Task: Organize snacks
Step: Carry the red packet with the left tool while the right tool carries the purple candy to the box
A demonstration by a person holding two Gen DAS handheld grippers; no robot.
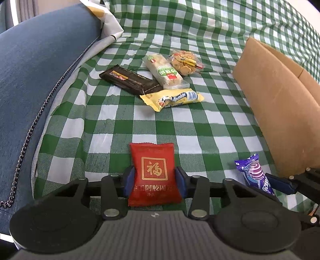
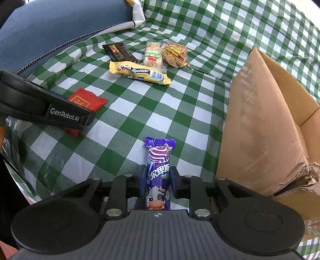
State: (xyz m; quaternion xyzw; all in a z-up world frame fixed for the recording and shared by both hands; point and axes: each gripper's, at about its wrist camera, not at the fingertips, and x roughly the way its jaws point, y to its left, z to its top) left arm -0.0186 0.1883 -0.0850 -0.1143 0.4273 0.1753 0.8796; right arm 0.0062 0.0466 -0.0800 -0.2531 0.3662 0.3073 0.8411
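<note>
My left gripper (image 1: 155,181) is shut on a red snack pouch (image 1: 153,170) with a gold emblem; both blue pads press its sides. My right gripper (image 2: 158,178) is shut on a purple candy packet (image 2: 159,170) that lies lengthwise between its pads. In the left wrist view the purple candy packet (image 1: 254,174) and a right finger (image 1: 280,183) show at the lower right. The right wrist view shows the red snack pouch (image 2: 88,102) behind the left gripper's body. Further back lie a yellow packet (image 1: 172,99), a dark chocolate bar (image 1: 130,80), a pale wrapped bar (image 1: 164,71) and a clear biscuit bag (image 1: 185,62).
An open cardboard box (image 2: 266,124) stands at the right on the green-and-white checked cloth (image 1: 160,124). A blue cushion with a metal chain (image 1: 40,80) borders the cloth at the left. A white printed cloth (image 1: 108,18) lies at the back.
</note>
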